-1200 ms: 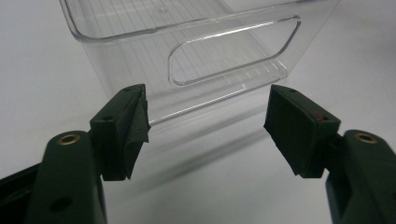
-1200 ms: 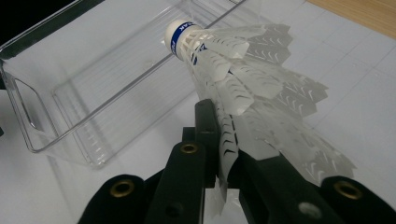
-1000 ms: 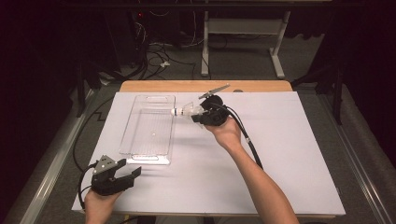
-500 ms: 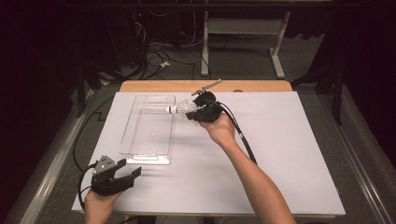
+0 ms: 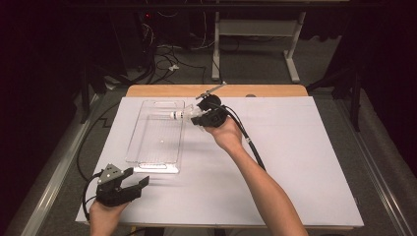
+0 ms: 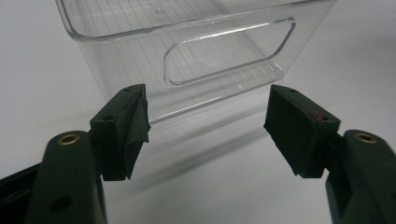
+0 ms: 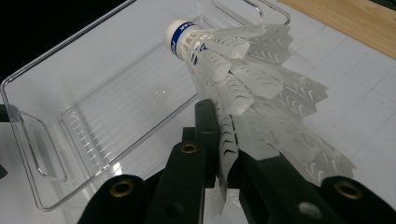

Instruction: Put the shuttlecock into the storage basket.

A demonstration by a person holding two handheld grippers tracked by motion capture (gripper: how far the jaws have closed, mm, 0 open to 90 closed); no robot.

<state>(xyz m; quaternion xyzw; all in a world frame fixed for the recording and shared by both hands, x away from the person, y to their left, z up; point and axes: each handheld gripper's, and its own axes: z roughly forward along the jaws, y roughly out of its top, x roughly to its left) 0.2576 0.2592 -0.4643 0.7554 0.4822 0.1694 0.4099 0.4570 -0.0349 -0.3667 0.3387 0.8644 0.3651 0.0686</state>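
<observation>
A clear plastic bin (image 5: pixel 147 160) lies on the white sheet at centre left; its handled end wall (image 6: pixel 224 56) faces the left gripper and its long wall (image 7: pixel 32 74) runs under the right one. My right gripper (image 5: pixel 195 118) hovers at the bin's far right rim, shut on the feather skirt of a white shuttlecock (image 5: pixel 178 115). The shuttlecock (image 7: pixel 243 79) has a blue-banded cork that points out over the bin. My left gripper (image 5: pixel 140 183) rests near the table's front left, open, its pads (image 6: pixel 296 128) empty and aimed at the bin's near end.
A white sheet (image 5: pixel 305 162) covers most of the wooden table (image 5: pixel 162 91). The right gripper's cable (image 5: pixel 251 142) trails along the forearm. Beyond the table's far edge lie floor cables (image 5: pixel 167 61) and a white frame (image 5: pixel 255 29).
The right gripper has carried the shuttlecock to the left, bringing the cork over the bin's right rim. The left gripper has stayed put.
</observation>
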